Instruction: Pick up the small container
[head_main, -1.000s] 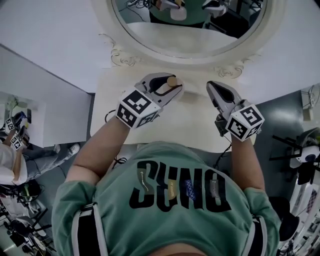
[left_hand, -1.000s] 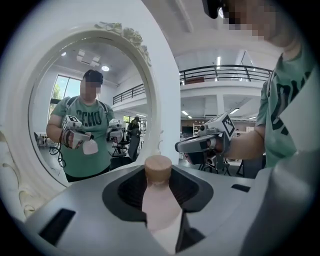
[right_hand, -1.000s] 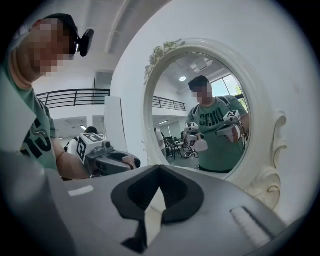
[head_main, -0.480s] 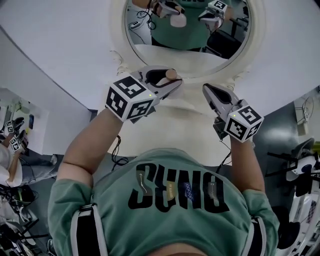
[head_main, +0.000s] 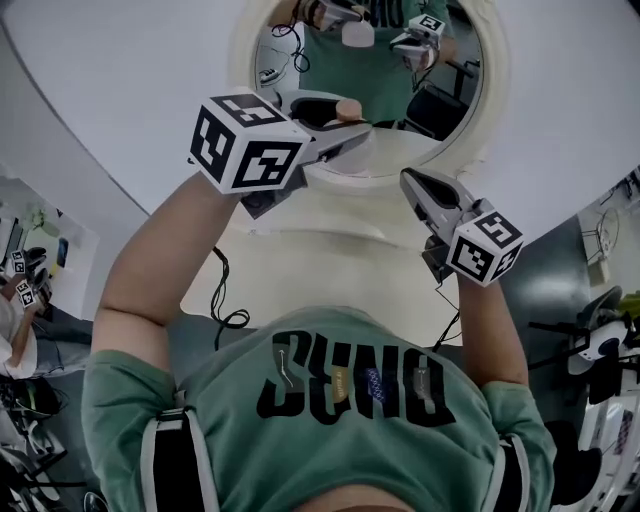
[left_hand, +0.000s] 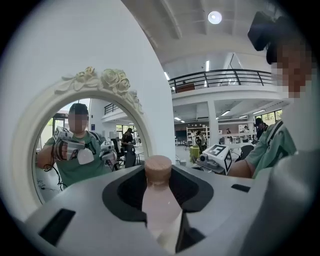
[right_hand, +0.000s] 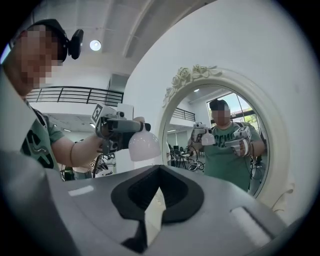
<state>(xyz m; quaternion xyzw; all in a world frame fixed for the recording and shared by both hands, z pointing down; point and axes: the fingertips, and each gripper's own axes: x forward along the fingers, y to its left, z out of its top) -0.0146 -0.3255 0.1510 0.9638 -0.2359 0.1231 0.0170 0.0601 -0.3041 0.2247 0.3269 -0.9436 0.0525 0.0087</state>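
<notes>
The small container is a white bulb-shaped bottle (right_hand: 144, 145) with a cork stopper (head_main: 347, 108). My left gripper (head_main: 350, 125) is shut on its neck and holds it in the air before the round mirror. In the left gripper view the cork (left_hand: 158, 167) stands up between the jaws and the pale body (left_hand: 161, 215) fills the gap below. My right gripper (head_main: 412, 182) hangs to the right of it and lower, its jaws together with nothing in them. It shows the left gripper (right_hand: 131, 126) and bottle at its left.
A round mirror in a white ornate frame (head_main: 478, 130) leans at the back of a cream table top (head_main: 350, 235) and reflects the person and both grippers. A black cable (head_main: 222, 300) hangs at the table's left edge. A white wall (head_main: 120, 90) stands behind.
Both grippers have risen off the table top, the left one much further. The bottle went up with it, from table height to the mirror's lower rim.
</notes>
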